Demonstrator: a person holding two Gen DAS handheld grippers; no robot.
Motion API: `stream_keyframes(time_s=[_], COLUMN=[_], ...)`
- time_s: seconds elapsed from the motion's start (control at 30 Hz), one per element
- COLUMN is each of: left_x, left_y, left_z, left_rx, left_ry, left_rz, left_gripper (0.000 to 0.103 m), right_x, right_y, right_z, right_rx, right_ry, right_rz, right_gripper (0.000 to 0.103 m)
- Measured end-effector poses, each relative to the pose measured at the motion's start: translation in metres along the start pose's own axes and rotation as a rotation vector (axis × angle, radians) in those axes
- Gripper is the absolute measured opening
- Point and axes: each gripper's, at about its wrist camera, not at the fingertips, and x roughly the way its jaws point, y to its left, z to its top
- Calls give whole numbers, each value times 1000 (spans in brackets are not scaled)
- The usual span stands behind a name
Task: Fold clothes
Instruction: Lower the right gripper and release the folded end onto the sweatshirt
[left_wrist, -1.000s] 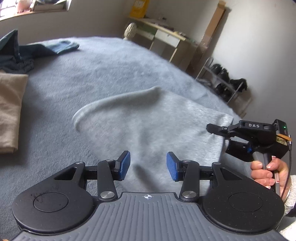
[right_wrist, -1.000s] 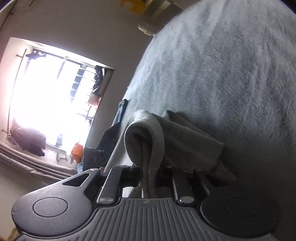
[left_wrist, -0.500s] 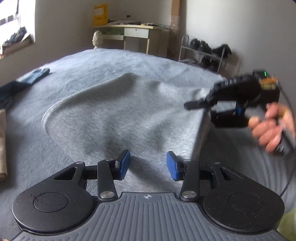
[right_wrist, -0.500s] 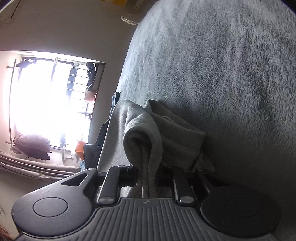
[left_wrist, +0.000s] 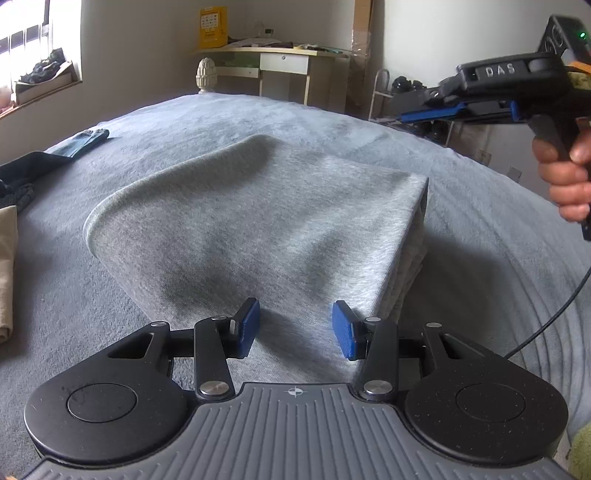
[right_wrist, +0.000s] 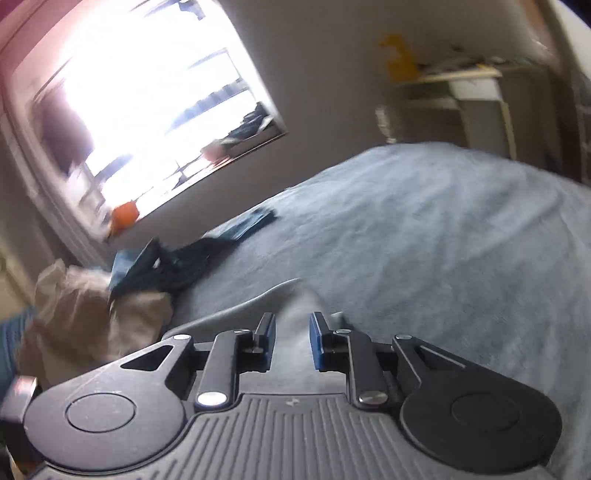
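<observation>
Left fingers (left_wrist: 295, 328): you are holding them parted and empty, the two blue pads hovering just over the near edge of the grey garment, no cloth between them.
Right fingers (right_wrist: 291, 341): you are holding them slightly apart with nothing pinched; in the left wrist view your right gripper (left_wrist: 436, 107) is hanging in the air off to the right of the left fingers, clear of the fabric. Its jaws have just been opening a little, and the fold they were clamping one second ago is no longer between them.
Grey garment (left_wrist: 258, 221): one piece, lying folded on the bed directly ahead of the left fingers, its stacked layers showing along the right-hand edge; a rounded fold is curving along its left side.
Bed (left_wrist: 480, 277): it is carrying everything; a grey-blue blanket is covering it.
Other clothes: one beige item (left_wrist: 7, 273) is lying far left of the left fingers, one dark heap (left_wrist: 18, 181) beyond it, and one folded blue piece (left_wrist: 83, 142) further back.
Containers: none is holding any clothing that you can make out.
Right hand (left_wrist: 565, 177): you are gripping the right gripper's handle.
Right wrist view: it is blurring, so finer detail cannot be told.
</observation>
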Motion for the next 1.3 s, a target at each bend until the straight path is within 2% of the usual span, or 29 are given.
stream_keyframes(time_s=[0.07,0.13,0.17,0.23,0.37,0.5,0.57,0.63,0.7,0.8,0.87,0.97,1.07,1.17,1.23,1.3], left_x=[0,3,4,2,-3,-6,-10,-18,-32,-39,-29,-14,-9,-7,-7,-5], left_y=[0,2,2,1,8,7,7,8,8,6,4,2,5,10,12,11], left_z=[-3,-6,-8,-11,-11,-13,-13,-13,-13,-11,-10,-21,-34,-36,-37,-38], left_rx=[-6,-28,-39,-33,-78,-88,-97,-113,-109,-91,-81,-95,-144,-178,-192,-190], left_ry=[-5,0,-2,-21,-38,-60,-74,-102,-161,-211,-179,-135,-145,-149,-150,-147], left_rz=[0,-20,-23,-14,-28,-28,-29,-34,-34,-32,-24,-44,-57,-73,-80,-72], left_gripper=[43,43,43,43,43,43,43,43,43,43,43,43,43,43,43,43], right_x=[19,46,53,50,45,41,58,77,92,91,88,93,104,137,165,196], right_y=[18,16,13,13,42,67,64,52,40,47,58,88,119,140,147,147], right_z=[-14,-42,-54,-66,-43,-19,-19,-32,-44,-32,-20,4,27,34,29,13], right_rx=[-119,-191,-216,-257,-355,-444,-448,-449,-448,-445,-465,-485,-496,-493,-480,-502], right_ry=[83,205,229,205,216,145,172,241,306,321,313,283,263,310,362,426], right_rz=[-14,-89,-106,-113,-150,-137,-150,-173,-193,-201,-204,-98,32,149,197,163], right_gripper=[17,15,14,14,15,15,15,15,15,15,15,15,15,15,15,15])
